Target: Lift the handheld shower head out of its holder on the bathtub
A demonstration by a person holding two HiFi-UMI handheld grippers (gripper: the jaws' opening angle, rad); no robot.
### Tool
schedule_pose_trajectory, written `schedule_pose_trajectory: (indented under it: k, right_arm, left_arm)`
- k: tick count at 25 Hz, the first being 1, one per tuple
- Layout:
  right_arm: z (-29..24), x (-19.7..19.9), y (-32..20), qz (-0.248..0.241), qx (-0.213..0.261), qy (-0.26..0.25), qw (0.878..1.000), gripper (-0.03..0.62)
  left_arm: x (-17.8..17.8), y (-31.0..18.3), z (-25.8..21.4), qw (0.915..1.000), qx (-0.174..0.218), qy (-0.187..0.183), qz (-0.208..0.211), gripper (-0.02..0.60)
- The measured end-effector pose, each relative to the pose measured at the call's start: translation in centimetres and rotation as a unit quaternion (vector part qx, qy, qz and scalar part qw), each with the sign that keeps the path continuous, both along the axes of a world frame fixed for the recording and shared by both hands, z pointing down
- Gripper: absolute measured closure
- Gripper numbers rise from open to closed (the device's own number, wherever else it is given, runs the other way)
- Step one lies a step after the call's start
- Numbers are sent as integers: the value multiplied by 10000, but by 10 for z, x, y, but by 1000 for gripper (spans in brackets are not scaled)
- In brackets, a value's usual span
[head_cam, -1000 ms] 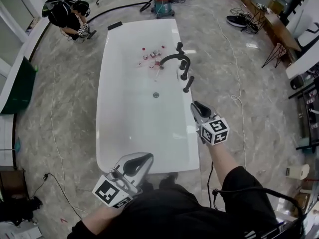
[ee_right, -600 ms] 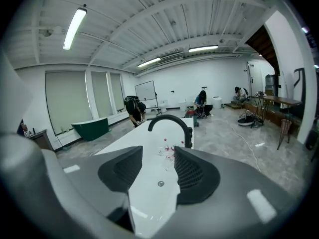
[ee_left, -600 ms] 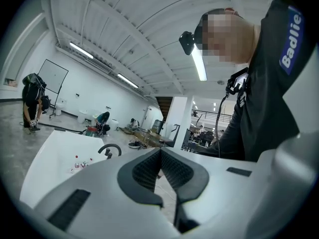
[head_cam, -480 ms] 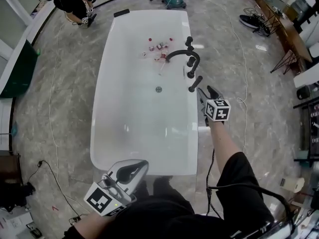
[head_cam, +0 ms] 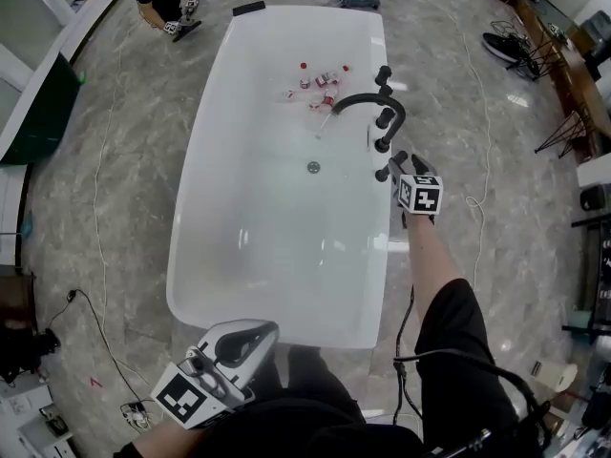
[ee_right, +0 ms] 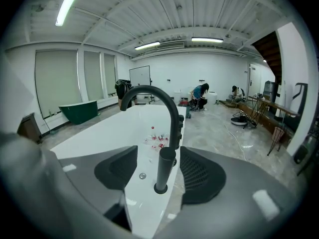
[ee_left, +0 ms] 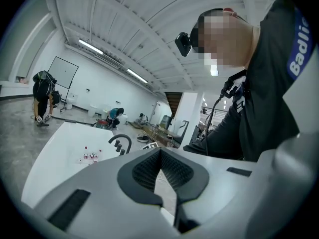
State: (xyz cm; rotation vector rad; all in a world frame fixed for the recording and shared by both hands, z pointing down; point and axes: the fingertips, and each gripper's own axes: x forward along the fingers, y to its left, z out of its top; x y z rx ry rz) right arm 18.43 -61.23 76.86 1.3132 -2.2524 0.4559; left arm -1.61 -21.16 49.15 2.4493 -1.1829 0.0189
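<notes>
Our right gripper (ee_right: 159, 176) is opening. The handheld shower head (ee_right: 166, 166) stands upright between its pads, dead ahead at 12 o'clock, probably untouched. The left gripper's (ee_left: 160, 156) jaws are pressed together.

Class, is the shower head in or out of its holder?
In: the shower head stands upright, seated in its holder on the tub rim.

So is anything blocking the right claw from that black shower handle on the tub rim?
Nothing visible. The shower handle stands upright between the opening jaws of the right claw, untouched; the tap sits behind it.
</notes>
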Motion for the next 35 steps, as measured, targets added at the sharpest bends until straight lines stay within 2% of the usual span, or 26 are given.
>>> schedule_pose_trajectory:
  k: [9,13,17,29,35]
  right_arm:
    - [42,0,-25,79,-191,432,9989,362]
    - [47,3,-26,120,-163,568,9982,453]
    - [45,-1,-20,49,-134,628,9979,457]
    - [-68,-7,51,-101,490,525,9974,461]
    - [-136,-8,109,-185,776,368,9961,461]
  left_arm:
    - [-11,2,24,9996,-238,-90,-84,581]
    - [-13,9,31,9994,-302,-149,-97,581]
    - [-17,14,35,9992,-341,-162,-137,581]
    - [-14,49,-28,9998,157,82,64,581]
    - [-11,72,-61,9988,391,177,236,581]
